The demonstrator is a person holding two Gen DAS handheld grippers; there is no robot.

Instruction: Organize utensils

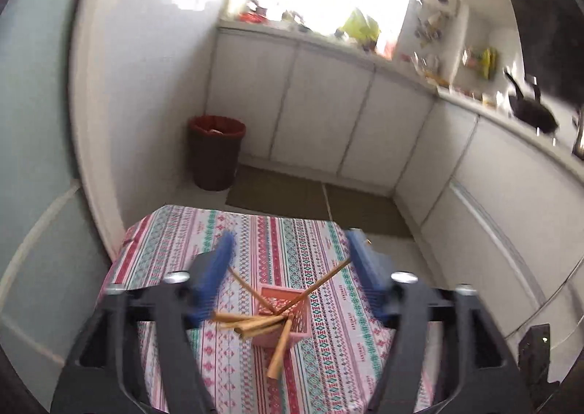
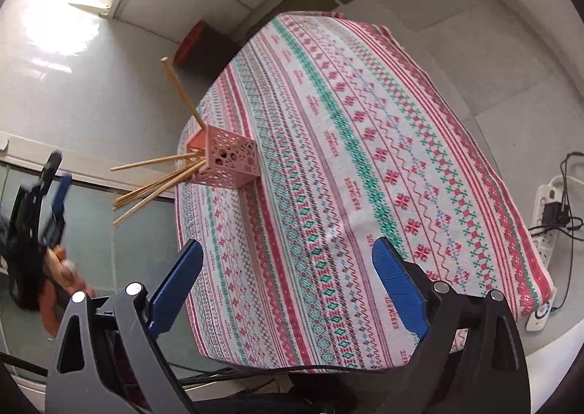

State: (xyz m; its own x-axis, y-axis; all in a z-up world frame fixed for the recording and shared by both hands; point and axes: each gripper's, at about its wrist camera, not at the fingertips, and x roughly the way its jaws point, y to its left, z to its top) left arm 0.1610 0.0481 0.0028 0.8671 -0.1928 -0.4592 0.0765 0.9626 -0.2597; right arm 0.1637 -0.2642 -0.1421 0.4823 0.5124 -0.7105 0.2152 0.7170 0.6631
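Chopsticks [image 1: 255, 319] splay from the pink holder [image 1: 286, 315] at lower centre, below the nearer left gripper [image 1: 288, 249]; both grippers' jaws open, empty.

Your left gripper [image 1: 290, 249] and right gripper [image 2: 288, 260] have ridged blue fingers [image 2: 399, 286], dark grey arms and round silver screws [image 2: 441, 287] beside the fingers

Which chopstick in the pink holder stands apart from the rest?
The chopstick that leans alone toward the far side of the pink holder; the other chopsticks fan out together the opposite way.
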